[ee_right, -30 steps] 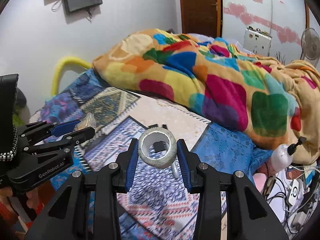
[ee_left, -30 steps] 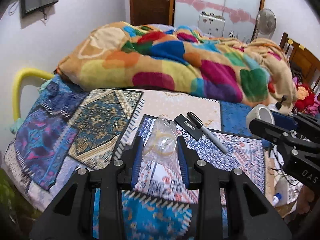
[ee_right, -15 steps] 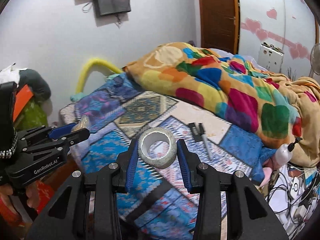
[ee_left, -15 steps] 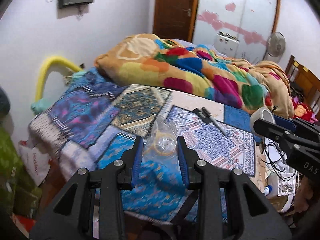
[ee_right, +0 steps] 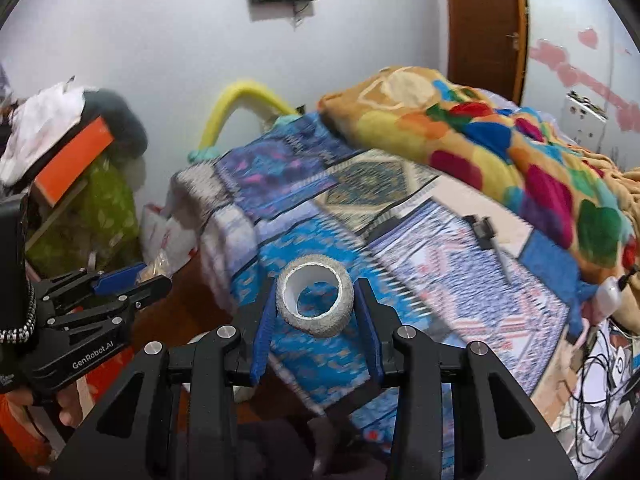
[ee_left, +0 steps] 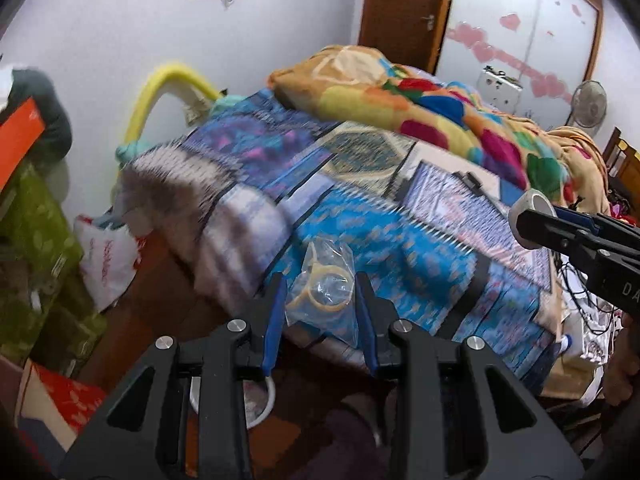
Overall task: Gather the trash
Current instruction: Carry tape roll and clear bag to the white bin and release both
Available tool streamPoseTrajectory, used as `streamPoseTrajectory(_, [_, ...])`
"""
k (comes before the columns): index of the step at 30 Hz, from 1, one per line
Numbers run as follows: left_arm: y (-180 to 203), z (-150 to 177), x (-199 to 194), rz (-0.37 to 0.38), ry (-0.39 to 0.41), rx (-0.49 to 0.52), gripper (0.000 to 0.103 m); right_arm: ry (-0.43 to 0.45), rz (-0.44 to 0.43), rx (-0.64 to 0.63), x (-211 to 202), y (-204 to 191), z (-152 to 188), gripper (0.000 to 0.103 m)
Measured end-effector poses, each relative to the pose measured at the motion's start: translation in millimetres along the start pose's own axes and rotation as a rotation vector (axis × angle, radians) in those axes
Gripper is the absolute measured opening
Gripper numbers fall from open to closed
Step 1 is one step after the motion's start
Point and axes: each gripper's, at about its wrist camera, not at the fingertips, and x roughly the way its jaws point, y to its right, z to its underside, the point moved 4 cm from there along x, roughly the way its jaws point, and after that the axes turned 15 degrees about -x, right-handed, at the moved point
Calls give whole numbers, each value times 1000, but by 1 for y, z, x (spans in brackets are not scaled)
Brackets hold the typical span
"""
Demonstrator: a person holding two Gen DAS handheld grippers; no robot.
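Left wrist view: a crinkly plastic bag [ee_left: 324, 286] is being pinched between the left tongs [ee_left: 320, 300], jaws partly closed on it. It is judged light, soft and slippery, so it is best held at its bunched middle. An empty tape roll [ee_right: 315, 300] is being squeezed across its sides between the right tongs [ee_right: 315, 312]; it looks stiff and light.
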Motion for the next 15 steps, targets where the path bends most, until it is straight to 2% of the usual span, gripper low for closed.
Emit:
streamPoseTrajectory(7, [-68, 21, 6, -64, -29, -62, 33, -52, -62, -80, 30, -56, 3, 35])
streamPoseTrajectory(15, [-132, 48, 30, -147, -87, -128, 33, -131, -184, -117, 86, -115, 4, 35])
